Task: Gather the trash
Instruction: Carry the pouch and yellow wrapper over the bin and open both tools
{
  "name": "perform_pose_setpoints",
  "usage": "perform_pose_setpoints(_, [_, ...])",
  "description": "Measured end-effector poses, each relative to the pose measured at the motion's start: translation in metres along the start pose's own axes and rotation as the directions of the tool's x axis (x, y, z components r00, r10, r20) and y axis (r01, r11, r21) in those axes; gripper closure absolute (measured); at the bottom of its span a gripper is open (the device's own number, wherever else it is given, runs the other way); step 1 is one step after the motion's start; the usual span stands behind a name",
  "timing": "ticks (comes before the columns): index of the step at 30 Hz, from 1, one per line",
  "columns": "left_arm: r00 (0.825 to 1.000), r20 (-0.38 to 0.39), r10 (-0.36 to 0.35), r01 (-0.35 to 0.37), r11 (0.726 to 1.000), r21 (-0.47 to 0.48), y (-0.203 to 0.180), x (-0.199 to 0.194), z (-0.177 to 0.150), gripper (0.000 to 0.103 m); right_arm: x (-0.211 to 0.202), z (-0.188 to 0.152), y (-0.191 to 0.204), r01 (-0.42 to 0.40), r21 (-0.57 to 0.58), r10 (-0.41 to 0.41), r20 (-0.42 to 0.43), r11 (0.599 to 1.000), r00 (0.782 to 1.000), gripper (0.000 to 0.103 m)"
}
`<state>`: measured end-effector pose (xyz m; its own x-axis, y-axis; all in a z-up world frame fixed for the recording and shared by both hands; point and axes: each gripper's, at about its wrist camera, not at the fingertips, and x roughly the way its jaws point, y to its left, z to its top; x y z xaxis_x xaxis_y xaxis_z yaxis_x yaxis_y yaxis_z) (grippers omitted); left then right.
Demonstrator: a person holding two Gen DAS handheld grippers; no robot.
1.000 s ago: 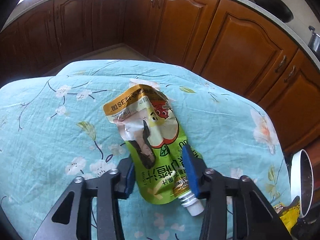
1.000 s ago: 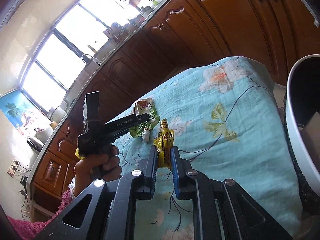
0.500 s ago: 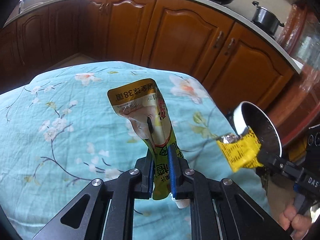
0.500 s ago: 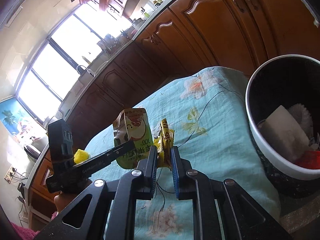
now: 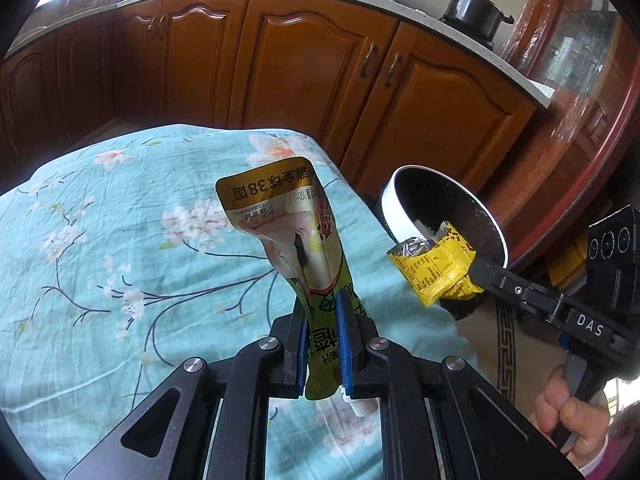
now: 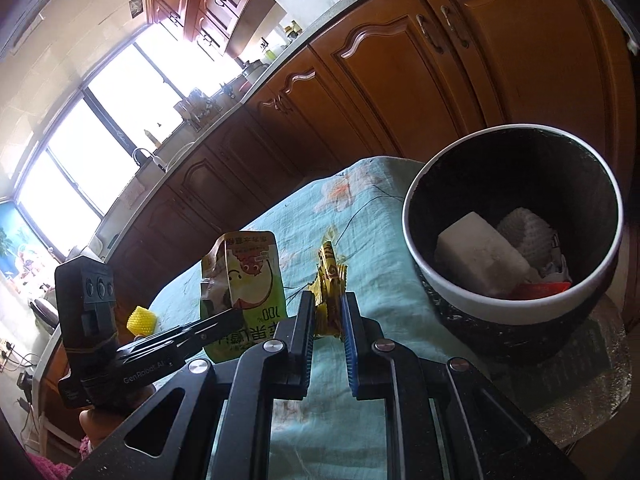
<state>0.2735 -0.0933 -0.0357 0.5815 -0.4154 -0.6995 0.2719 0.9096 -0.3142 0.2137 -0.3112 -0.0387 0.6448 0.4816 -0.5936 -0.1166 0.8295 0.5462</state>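
Note:
My left gripper (image 5: 322, 304) is shut on a green and gold juice pouch (image 5: 296, 232), which stands up above the flowered teal cloth (image 5: 120, 240); its white spout (image 5: 362, 406) pokes out below the pads. The right gripper (image 6: 326, 308) is shut on a crumpled yellow wrapper (image 6: 330, 276). In the left wrist view that wrapper (image 5: 436, 268) hangs at the near rim of the black, white-rimmed trash bin (image 5: 404, 208). The right wrist view shows the bin (image 6: 480, 292) at right, holding white and red scraps, with the pouch (image 6: 244, 280) at left.
A small yellow ribbed piece (image 6: 141, 319) lies on the cloth at far left. Wooden kitchen cabinets (image 5: 312, 72) run behind the table, with a black pot (image 5: 474, 10) on the counter. A hand (image 5: 572, 412) grips the right tool. A patterned floor mat (image 5: 508, 340) lies beside the bin.
The left jaws closed on the pouch and lifted it off the cloth, swinging right toward the bin. The right gripper carried the yellow wrapper closer to the bin.

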Motion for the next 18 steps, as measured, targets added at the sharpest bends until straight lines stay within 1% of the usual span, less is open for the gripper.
perform_pose_setpoints(9, [1.0, 0.013, -0.012, 0.011, 0.998, 0.065, -0.035, -0.007, 0.0, 0.092, -0.02, 0.002, -0.008, 0.03, -0.014, -0.029, 0.042, 0.999, 0.999, 0.092])
perform_pose_setpoints(18, [0.999, 0.013, -0.031, 0.03, 0.993, 0.112, -0.06, -0.001, 0.009, 0.092, -0.044, 0.011, -0.021, 0.061, -0.007, -0.06, 0.095, 0.998, 0.994, 0.092])
